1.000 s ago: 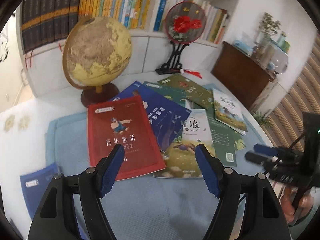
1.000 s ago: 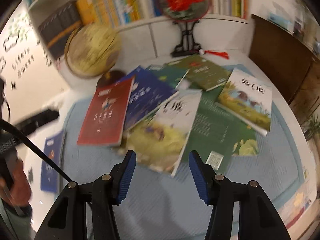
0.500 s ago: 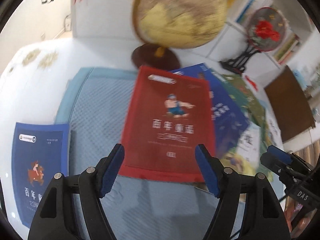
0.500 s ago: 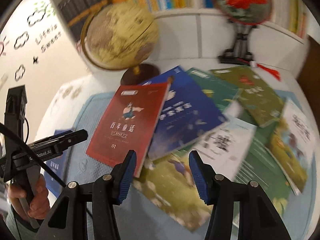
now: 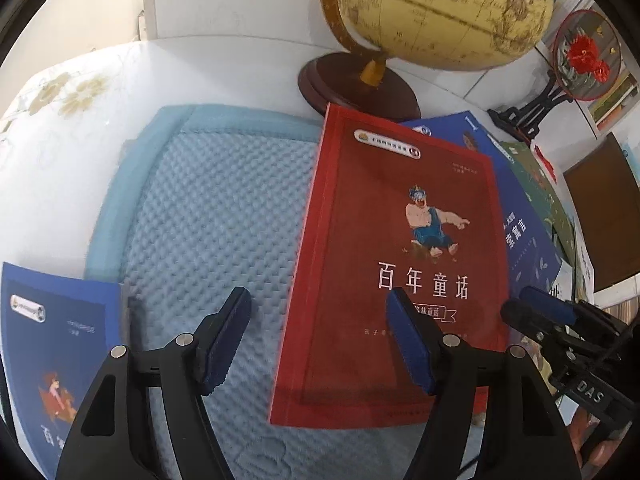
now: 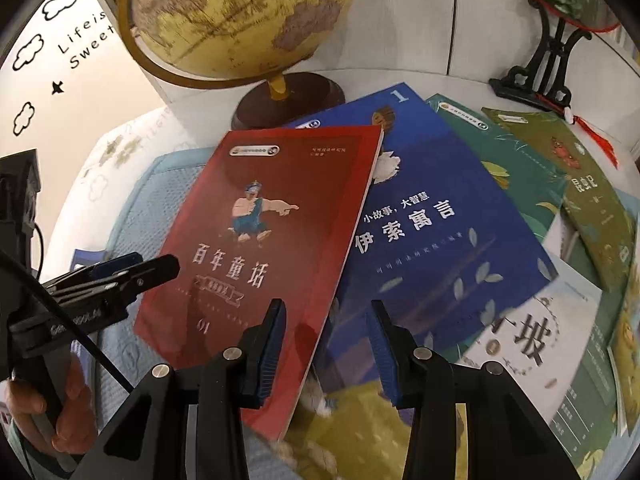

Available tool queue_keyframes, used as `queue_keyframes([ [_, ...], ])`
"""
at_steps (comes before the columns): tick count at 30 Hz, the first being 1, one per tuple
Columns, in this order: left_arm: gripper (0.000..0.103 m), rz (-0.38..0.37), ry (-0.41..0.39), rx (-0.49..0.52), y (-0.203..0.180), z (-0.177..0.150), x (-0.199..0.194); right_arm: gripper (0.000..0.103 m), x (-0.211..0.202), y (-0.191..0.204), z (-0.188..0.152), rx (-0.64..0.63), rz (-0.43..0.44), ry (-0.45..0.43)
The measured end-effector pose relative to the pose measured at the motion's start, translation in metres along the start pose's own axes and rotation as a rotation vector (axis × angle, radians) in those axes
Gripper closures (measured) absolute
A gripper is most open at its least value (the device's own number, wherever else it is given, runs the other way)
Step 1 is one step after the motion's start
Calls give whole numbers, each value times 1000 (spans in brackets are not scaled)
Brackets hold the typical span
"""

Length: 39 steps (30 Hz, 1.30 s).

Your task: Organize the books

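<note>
A red book (image 5: pixel 400 264) (image 6: pixel 260 248) lies face up on the blue mat (image 5: pixel 208 220), overlapping a blue book (image 6: pixel 424 224) to its right. My left gripper (image 5: pixel 316 340) hovers open over the red book's near left edge, one finger over the mat and one over the cover. My right gripper (image 6: pixel 328 344) hangs over the red book's right edge where it overlaps the blue book. Its jaws are closing, and the pads press on nothing. Each gripper shows in the other's view: the right gripper (image 5: pixel 536 312) and the left gripper (image 6: pixel 132 272).
A globe (image 5: pixel 436 12) on a dark wooden base stands just behind the red book. Green books (image 6: pixel 520 168) and a white-covered book (image 6: pixel 532 332) fan out to the right. Another blue book (image 5: pixel 52 340) lies off the mat at the left. A round fan ornament (image 5: pixel 584 56) stands on a black stand.
Both grippers have come down and moved left toward the red book, which now fills more of both views. The right gripper's fingers have drawn closer together.
</note>
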State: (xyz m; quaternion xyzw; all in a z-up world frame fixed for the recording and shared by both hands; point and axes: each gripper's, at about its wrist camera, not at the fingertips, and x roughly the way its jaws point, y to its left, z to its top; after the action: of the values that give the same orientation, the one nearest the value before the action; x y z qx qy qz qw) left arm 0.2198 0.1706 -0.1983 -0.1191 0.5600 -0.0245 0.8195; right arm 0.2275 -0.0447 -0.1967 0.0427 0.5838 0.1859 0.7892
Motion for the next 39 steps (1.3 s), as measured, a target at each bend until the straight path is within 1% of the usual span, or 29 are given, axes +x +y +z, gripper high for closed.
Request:
queue_keyframes([
  [2,35,8,-2,15,-3,-2,2,62,4,0,1,6,-6,1],
  [6,36,-31,9,39,-11,-9,0,62,5,6,-2,-15,2,-5],
  [10,36,-39,19,75,-24,-22,-2,61,3,14,-11,-41,21,6],
  [11,36,-40,23,78,-25,-27,-3,62,2,15,-14,-44,7,7],
  [13,36,-69,27,60,-25,-36,-8,61,-1,14,-20,-44,0,12],
  [17,36,-153,43,10,-24,-57,-18,61,-10,7,-37,-44,5,31],
  [19,36,-175,54,12,-28,-69,-21,61,-17,4,-51,-54,-1,47],
  [22,36,-208,77,40,-40,-90,-24,61,-25,-3,-74,-68,-23,65],
  [24,37,-202,83,72,-48,-102,-26,62,-30,-10,-91,-68,-26,78],
  [26,39,-157,78,97,-55,-112,-28,62,-34,-16,-102,-44,-23,85],
  [29,40,-107,80,123,-62,-119,-29,62,-39,-21,-112,-33,-42,78],
  [31,40,-99,81,131,-65,-122,-27,62,-40,-19,-114,-35,-39,76],
  [33,40,-101,74,124,-65,-123,-28,63,-39,-16,-115,-33,-1,79],
  [34,40,-113,73,109,-63,-123,-30,63,-39,-14,-116,-34,-11,73],
  [35,40,-152,69,75,-58,-122,-33,63,-39,-13,-116,-36,-18,69],
  [37,41,-271,47,-5,-46,-124,-44,63,-40,-17,-118,-26,-27,58],
  [38,41,-350,22,-48,-40,-124,-54,63,-41,-21,-118,-13,-24,57],
  [39,41,-387,9,-62,-38,-123,-59,63,-40,-24,-119,-3,-11,57],
])
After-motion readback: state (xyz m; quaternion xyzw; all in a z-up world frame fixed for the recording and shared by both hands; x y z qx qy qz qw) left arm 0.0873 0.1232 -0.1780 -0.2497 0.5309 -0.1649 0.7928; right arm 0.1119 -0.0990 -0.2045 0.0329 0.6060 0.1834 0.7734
